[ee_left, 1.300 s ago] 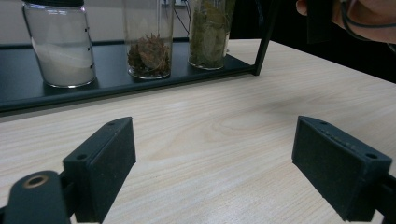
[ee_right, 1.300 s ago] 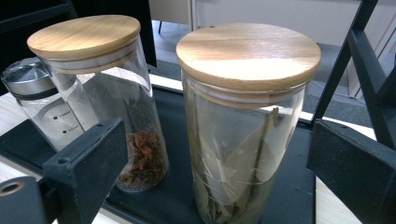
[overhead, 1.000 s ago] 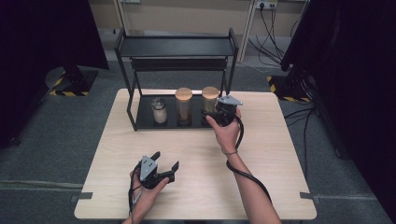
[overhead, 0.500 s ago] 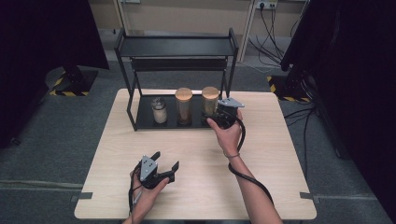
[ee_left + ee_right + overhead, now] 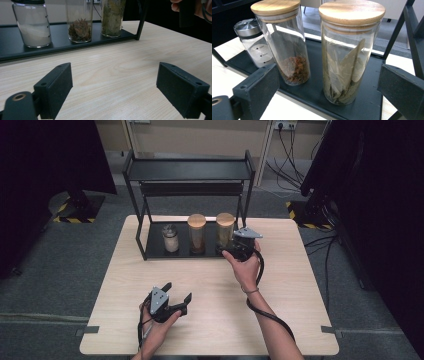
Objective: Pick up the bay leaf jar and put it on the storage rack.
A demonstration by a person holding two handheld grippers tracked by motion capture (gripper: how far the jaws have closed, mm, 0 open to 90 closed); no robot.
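While the right hand-held gripper (image 5: pixel 236 247) hovers with jaws spread just in front of the bay-leaf jar (image 5: pixel 350 53), that jar stands upright at the right end of the black rack's bottom tray (image 5: pixel 317 91), beside 2 other jars. Near the bench's (image 5: pixel 300 285) front edge, the left hand-held gripper (image 5: pixel 176 296) rests with jaws spread, holding nothing.

Grey carpet floor (image 5: pixel 60 270), light wooden table (image 5: pixel 310 285), dark curtains (image 5: pixel 380 195), beige wall (image 5: pixel 200 132), trailing cables (image 5: pixel 292 155)
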